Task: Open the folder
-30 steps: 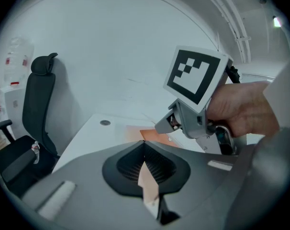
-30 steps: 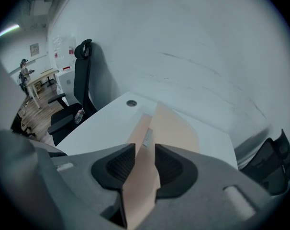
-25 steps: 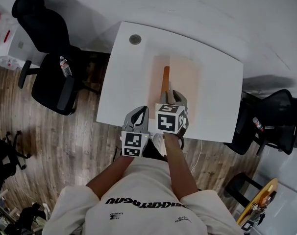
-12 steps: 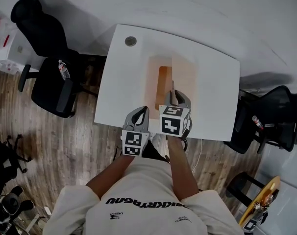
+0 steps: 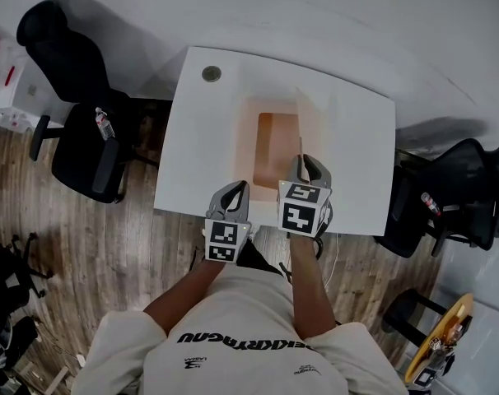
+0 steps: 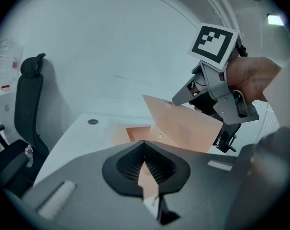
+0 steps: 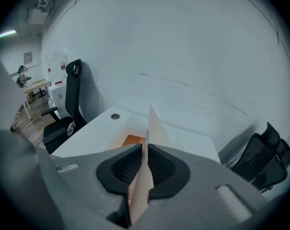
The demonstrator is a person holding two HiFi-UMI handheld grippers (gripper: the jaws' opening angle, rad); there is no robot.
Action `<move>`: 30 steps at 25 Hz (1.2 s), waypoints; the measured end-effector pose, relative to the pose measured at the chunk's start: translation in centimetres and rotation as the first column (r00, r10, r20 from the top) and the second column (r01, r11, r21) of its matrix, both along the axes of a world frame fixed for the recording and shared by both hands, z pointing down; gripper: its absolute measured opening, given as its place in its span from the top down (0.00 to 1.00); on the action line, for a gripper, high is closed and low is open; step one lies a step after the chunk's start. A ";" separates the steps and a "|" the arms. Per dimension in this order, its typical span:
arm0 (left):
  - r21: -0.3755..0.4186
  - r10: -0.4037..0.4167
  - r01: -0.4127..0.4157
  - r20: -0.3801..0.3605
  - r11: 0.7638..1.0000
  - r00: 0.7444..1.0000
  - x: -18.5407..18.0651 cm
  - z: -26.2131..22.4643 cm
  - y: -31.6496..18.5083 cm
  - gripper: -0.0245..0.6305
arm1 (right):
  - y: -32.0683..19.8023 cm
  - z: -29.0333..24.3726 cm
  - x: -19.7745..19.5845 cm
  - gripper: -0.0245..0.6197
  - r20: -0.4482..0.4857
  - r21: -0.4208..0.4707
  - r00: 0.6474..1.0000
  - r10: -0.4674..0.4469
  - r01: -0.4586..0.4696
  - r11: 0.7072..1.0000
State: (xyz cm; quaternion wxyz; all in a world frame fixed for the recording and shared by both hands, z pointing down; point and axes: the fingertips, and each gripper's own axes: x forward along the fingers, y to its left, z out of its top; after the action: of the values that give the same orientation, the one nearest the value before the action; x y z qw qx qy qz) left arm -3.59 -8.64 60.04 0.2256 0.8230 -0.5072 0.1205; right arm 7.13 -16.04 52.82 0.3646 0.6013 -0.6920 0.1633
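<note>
A pale orange folder lies on the white table. Its cover stands lifted along the right side, and a darker orange sheet shows inside. My right gripper holds the cover's near edge, its jaws closing, with the sheet standing edge-on between the pads. My left gripper rests at the folder's near left corner by the table's front edge. Its jaws are nearly together, and a thin slit between them shows folder and table. The left gripper view also shows the raised cover and the right gripper.
A round cable hole sits at the table's far left corner. A black office chair with a bottle on its seat stands left of the table. More black chairs stand on the right, and a white wall runs behind.
My right gripper has risen and drawn back to the right with the cover, which now stands much wider open and bares the inner sheet. The left gripper has stayed put.
</note>
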 end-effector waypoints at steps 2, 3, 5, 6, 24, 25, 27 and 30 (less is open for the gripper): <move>0.003 0.006 -0.006 0.004 1.000 1.000 0.3 -0.1 0.0 0.97 | 0.1 -0.3 0.8 0.90 0.003 0.008 1.000 0.012 -0.012 1.000; 0.005 0.009 -0.009 0.006 1.000 1.000 0.5 -0.1 0.0 0.97 | 0.1 -0.5 1.2 0.91 0.003 0.013 1.000 0.018 -0.018 1.000; 0.006 0.013 -0.013 0.009 1.000 1.000 0.8 -0.2 0.0 0.97 | 0.2 -0.8 2.0 0.93 0.001 0.023 1.000 0.031 -0.031 0.999; 0.006 0.015 -0.015 0.010 1.000 1.000 1.0 -0.2 -0.1 0.97 | 0.2 -1.0 2.3 0.94 0.001 0.028 0.999 0.037 -0.037 0.999; -0.047 0.036 -0.036 0.016 0.998 0.999 2.9 1.8 -0.6 0.97 | 0.5 -2.3 6.9 0.96 0.063 0.075 0.993 0.102 -0.107 0.991; -0.054 0.034 -0.033 0.012 0.998 0.999 2.9 2.0 -0.7 0.97 | 0.5 -2.3 7.2 0.96 0.064 0.076 0.993 0.103 -0.108 0.991; -0.071 0.030 -0.030 -0.001 0.997 1.000 3.2 2.2 -0.9 0.97 | 0.4 -2.3 7.5 0.96 0.067 0.077 0.992 0.106 -0.111 0.991; -0.082 0.028 -0.028 0.007 0.996 1.000 3.5 2.7 -1.2 0.97 | 0.4 -2.2 8.3 0.96 0.070 0.078 0.991 0.111 -0.117 0.990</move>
State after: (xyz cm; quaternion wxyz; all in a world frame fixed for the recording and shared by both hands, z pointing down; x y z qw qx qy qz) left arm -0.08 -9.82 62.70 0.2556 0.8196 -0.4911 0.1476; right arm 15.40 -15.61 50.59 0.3067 0.6486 -0.6742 0.1750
